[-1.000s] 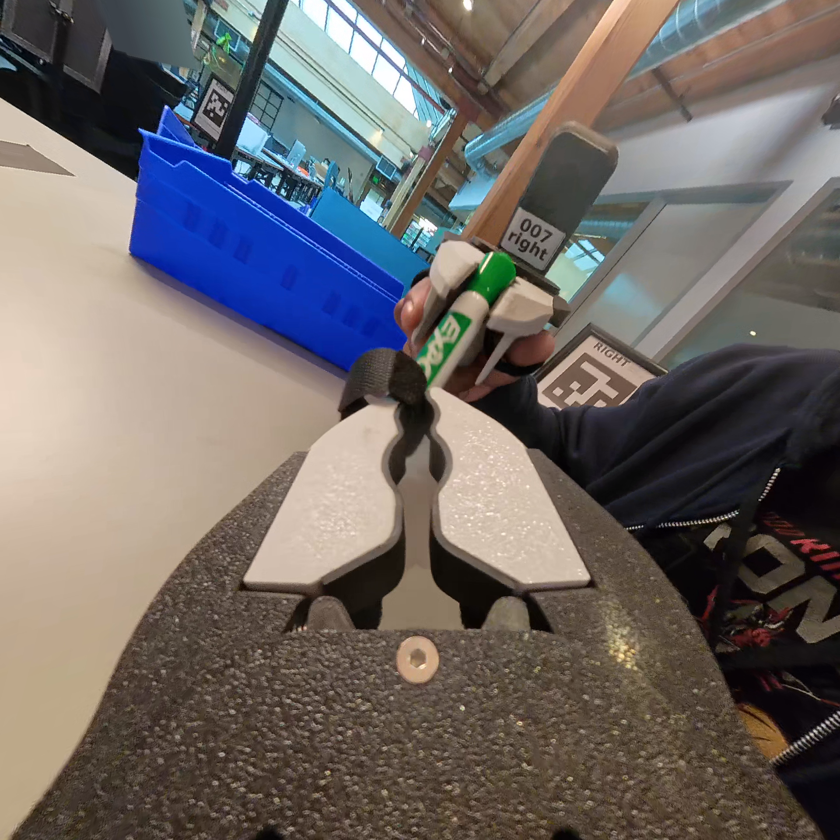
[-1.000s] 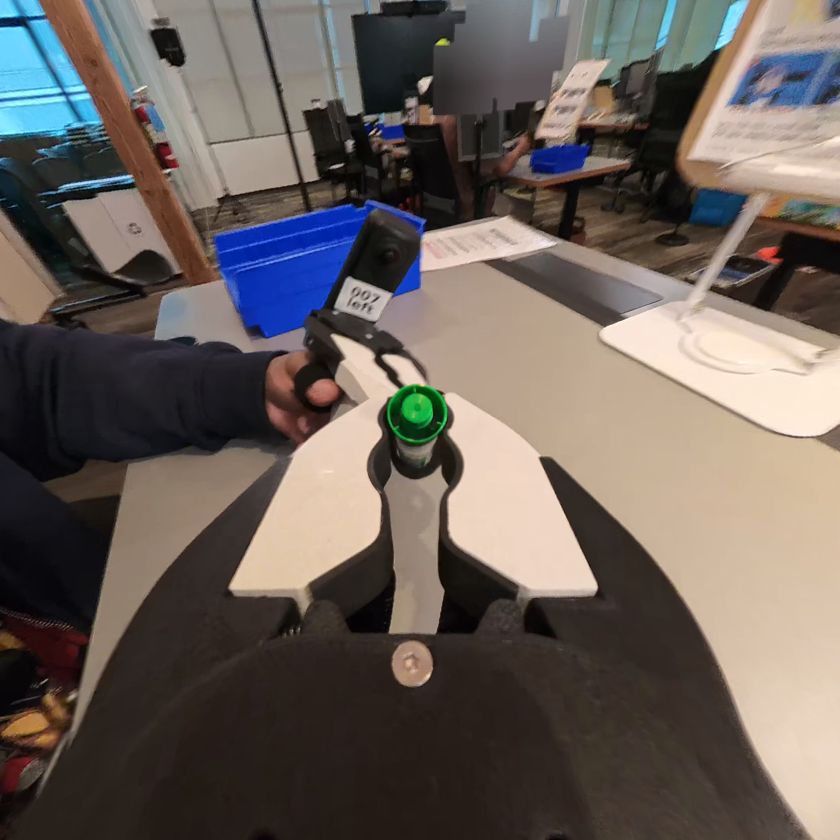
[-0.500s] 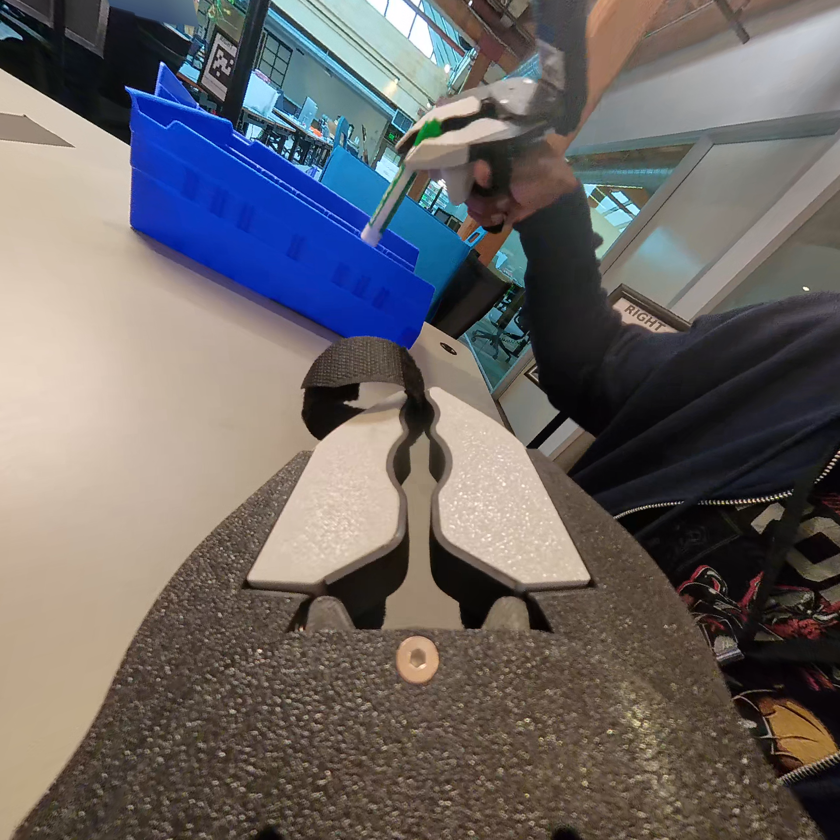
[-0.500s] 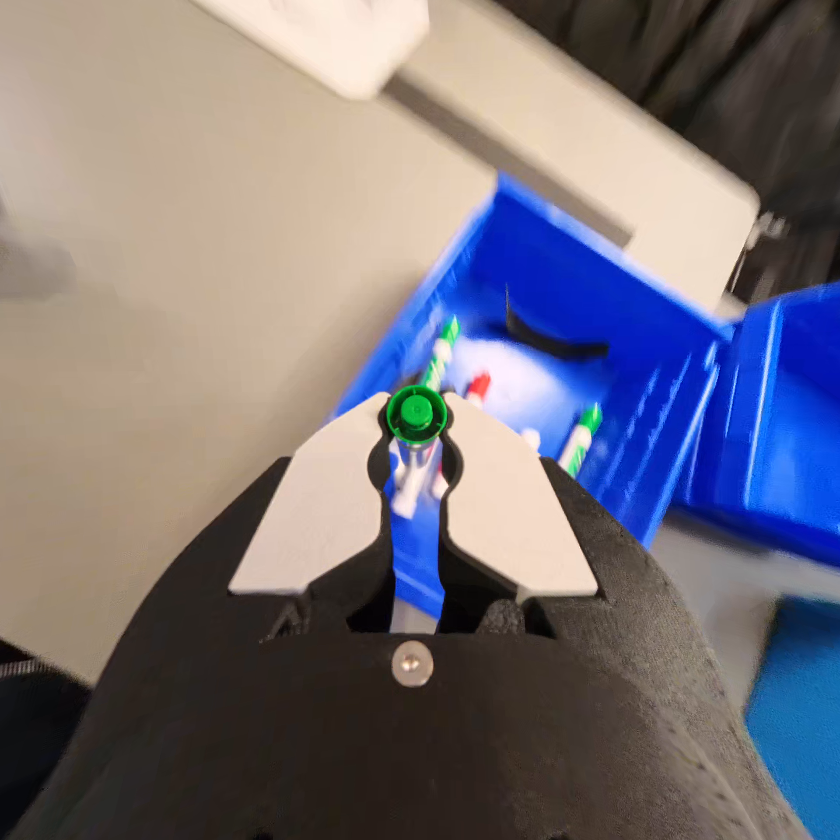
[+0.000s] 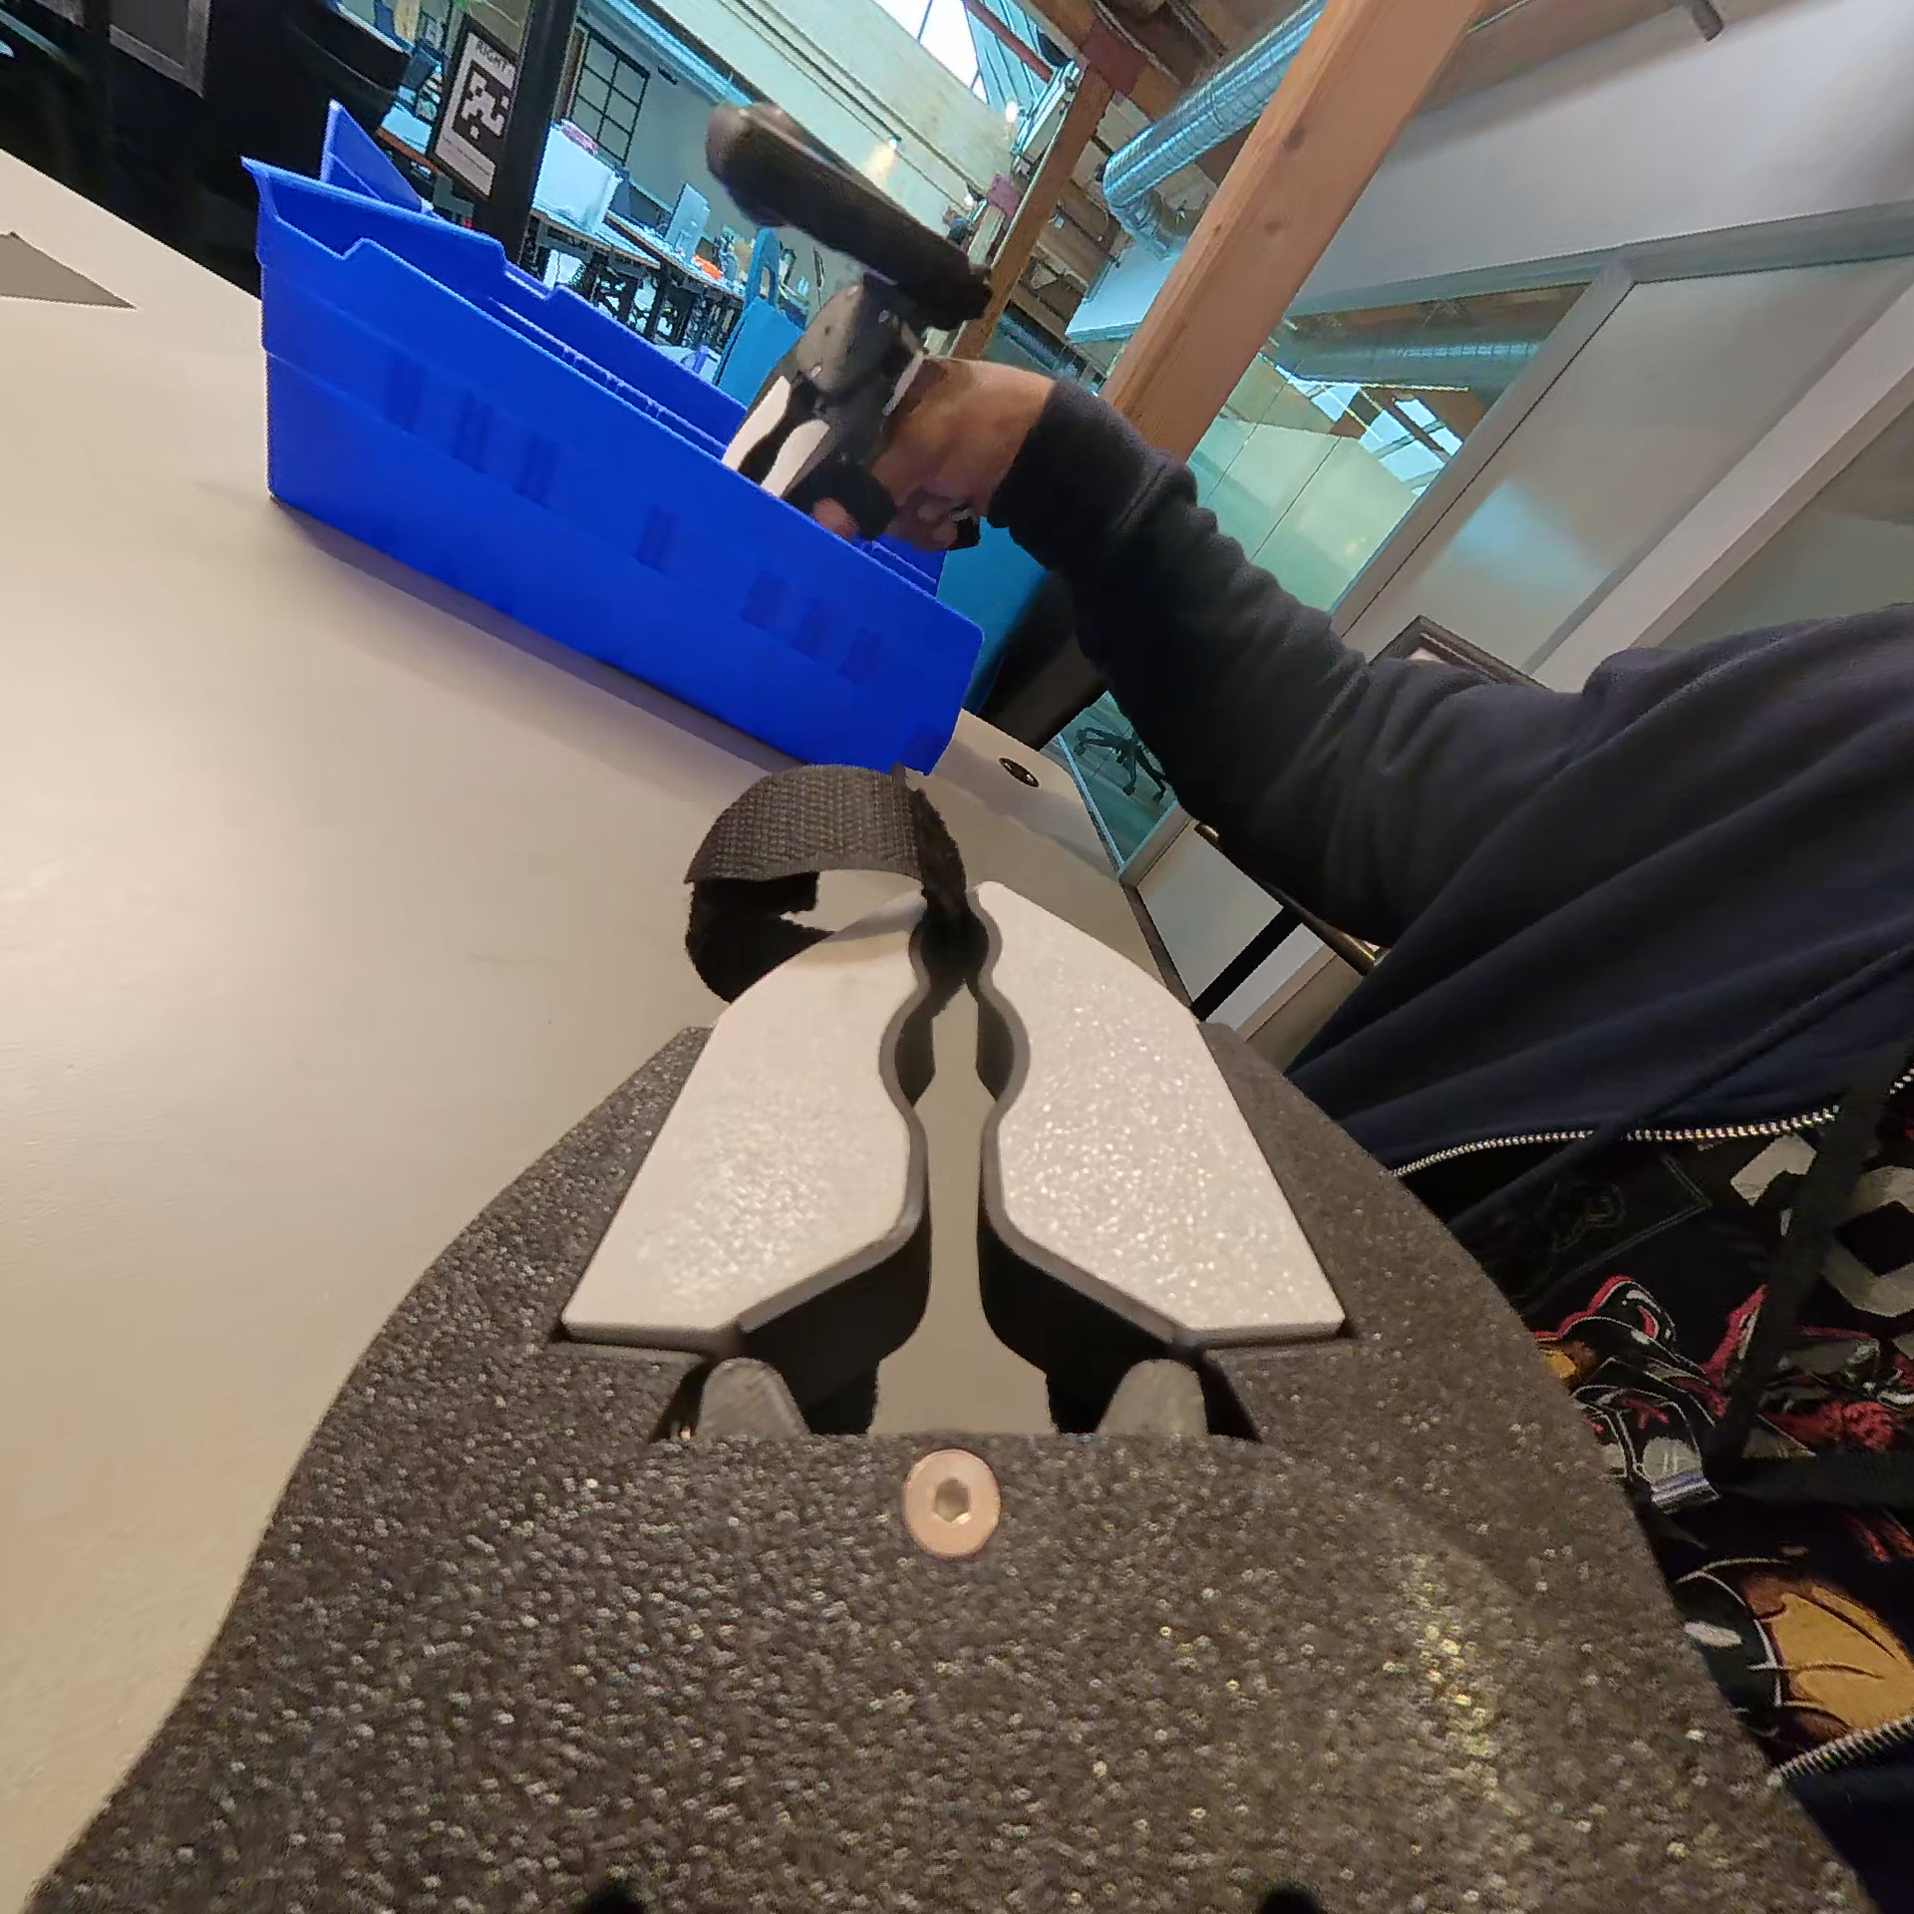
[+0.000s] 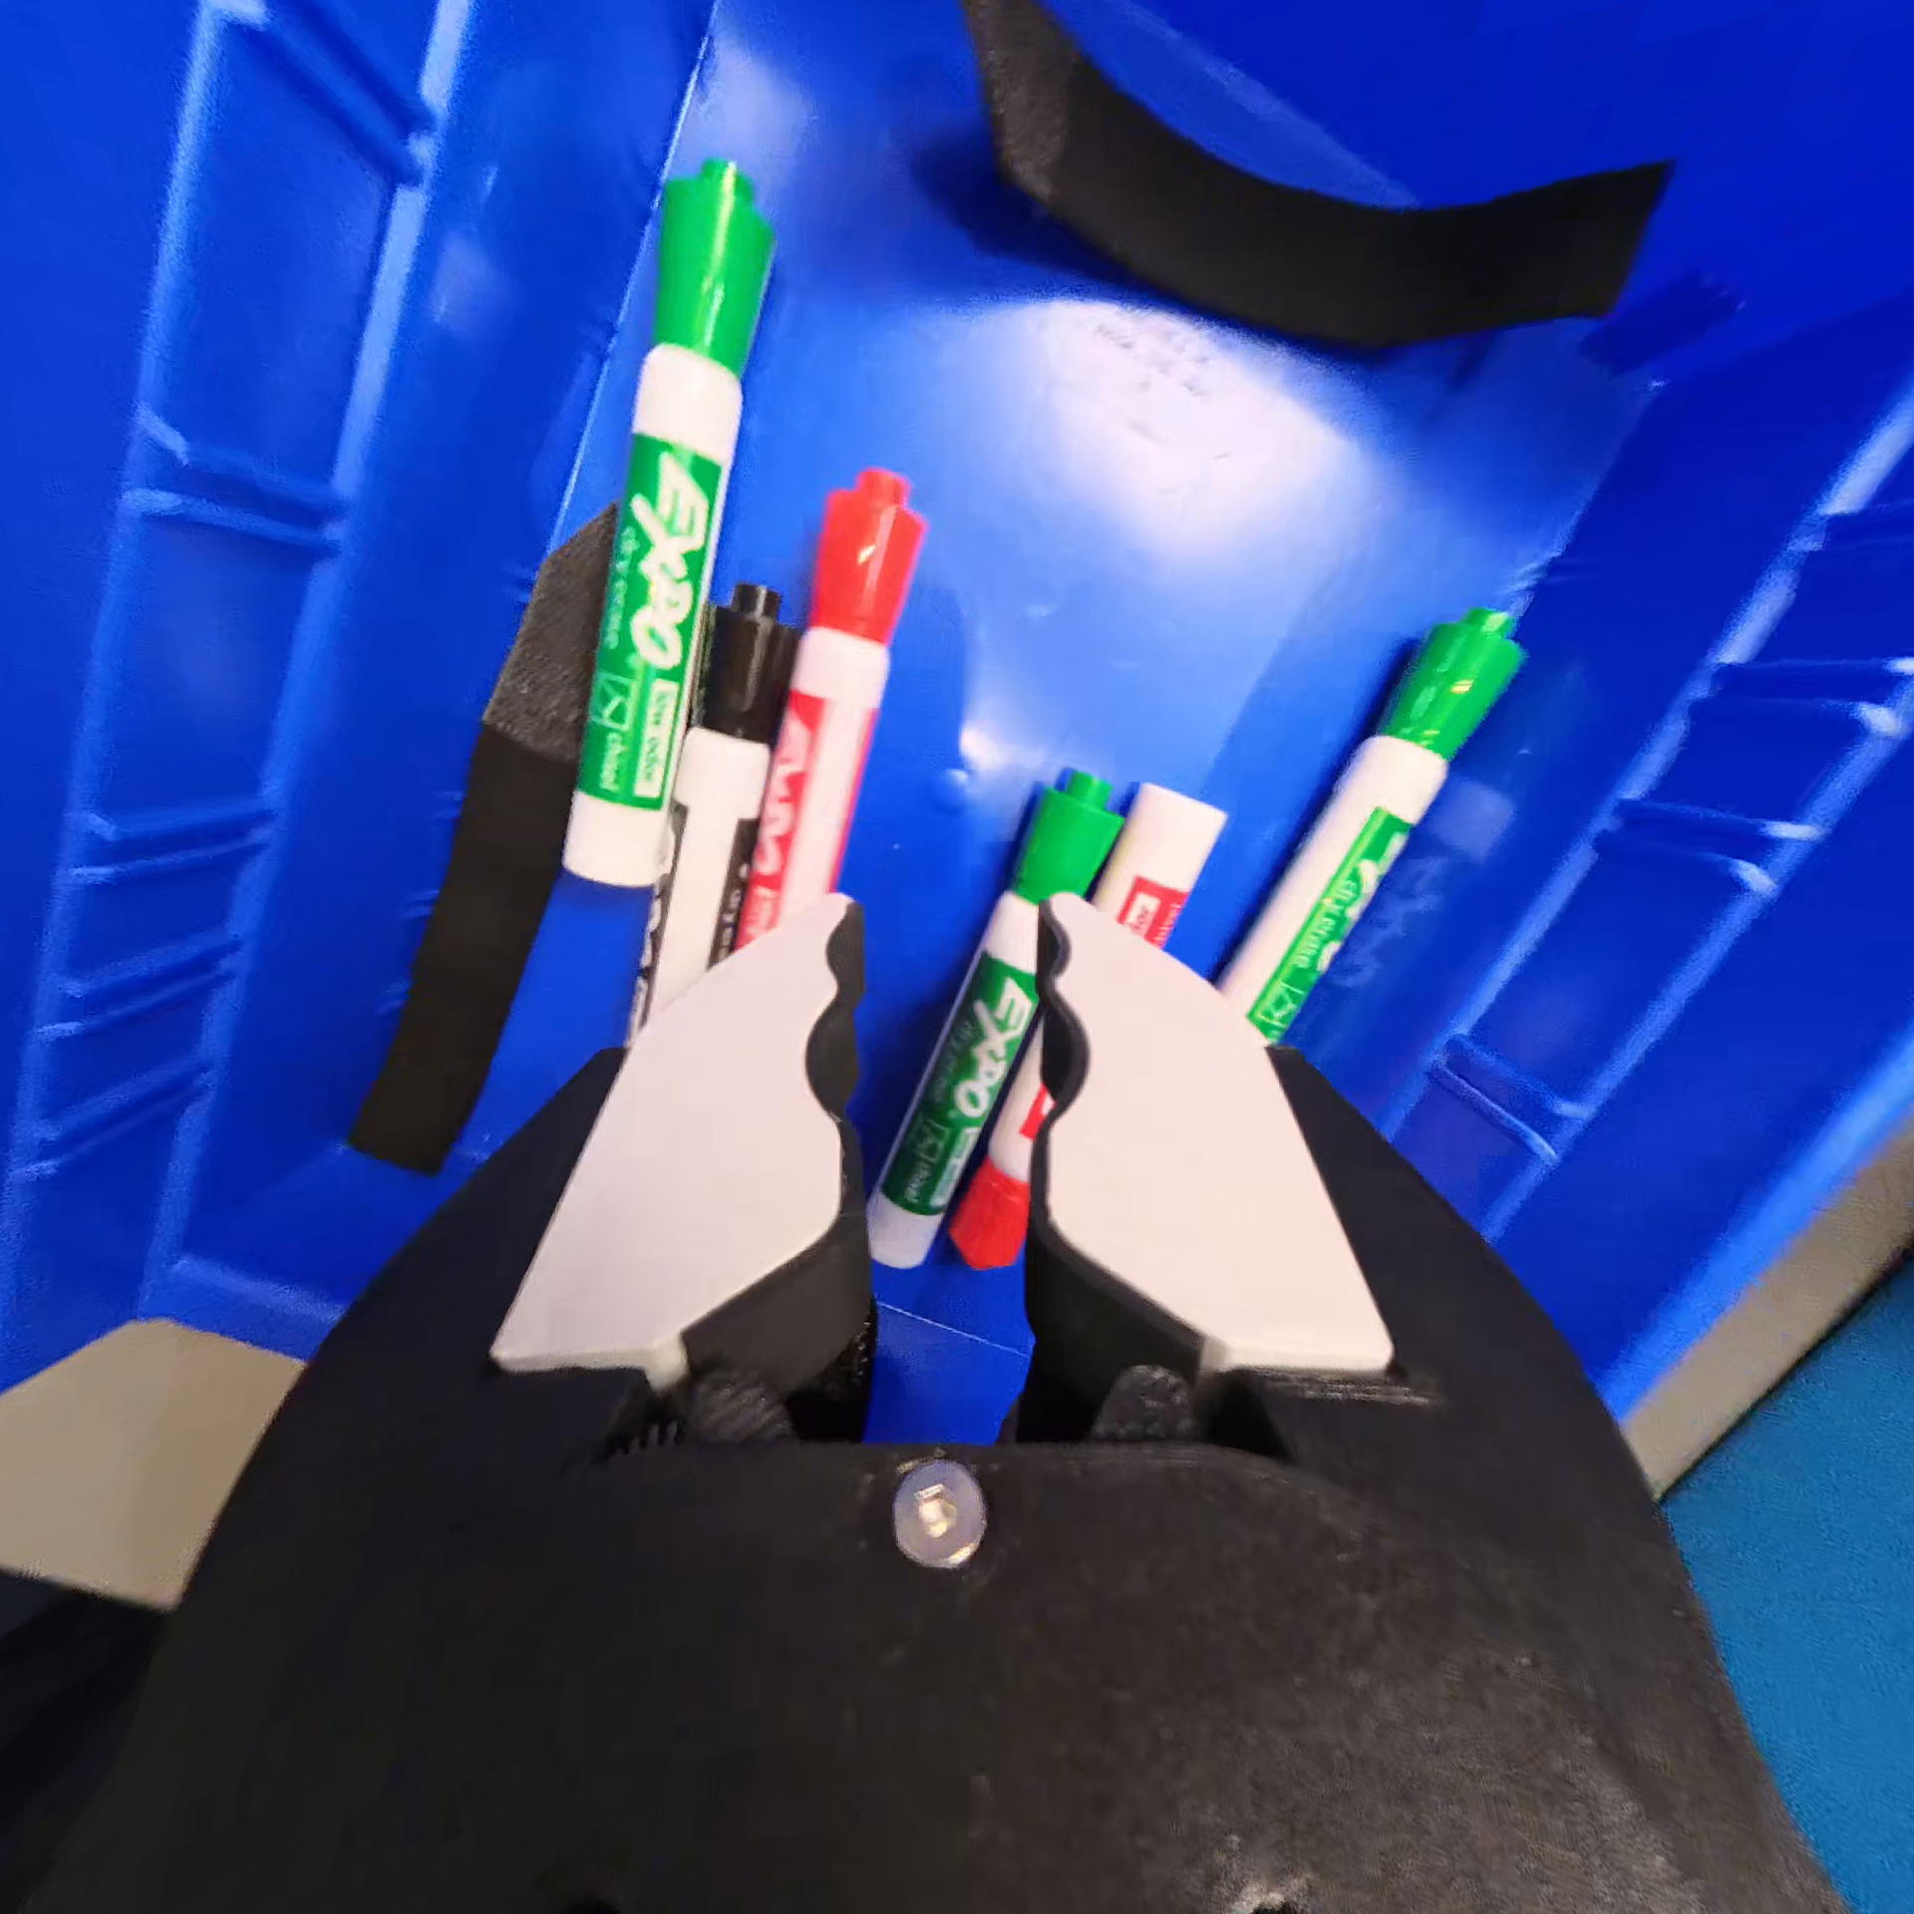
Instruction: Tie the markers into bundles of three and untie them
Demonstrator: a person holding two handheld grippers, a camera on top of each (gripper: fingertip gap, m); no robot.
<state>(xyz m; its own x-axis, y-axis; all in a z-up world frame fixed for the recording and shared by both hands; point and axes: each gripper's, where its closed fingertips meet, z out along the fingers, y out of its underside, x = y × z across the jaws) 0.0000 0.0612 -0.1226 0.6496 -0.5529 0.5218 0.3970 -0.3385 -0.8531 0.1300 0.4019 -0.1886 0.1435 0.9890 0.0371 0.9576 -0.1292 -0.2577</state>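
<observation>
We keep our left gripper (image 5: 948, 911) pinched on the black strap loop (image 5: 818, 829) above the desk (image 5: 311, 829); our right gripper (image 6: 948, 937) hangs with jaws apart inside the blue bin (image 6: 1295, 518), over a green marker (image 6: 984, 1025); markers look light, stiff, slick, best taken mid-barrel; the bin walls crowd sideways moves.

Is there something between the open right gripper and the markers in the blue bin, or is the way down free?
Nothing visible blocks it. The right gripper hangs with its jaws open inside the blue bin, directly over a green marker beside a red marker. The loose black strap lies farther away on the bin floor.
</observation>
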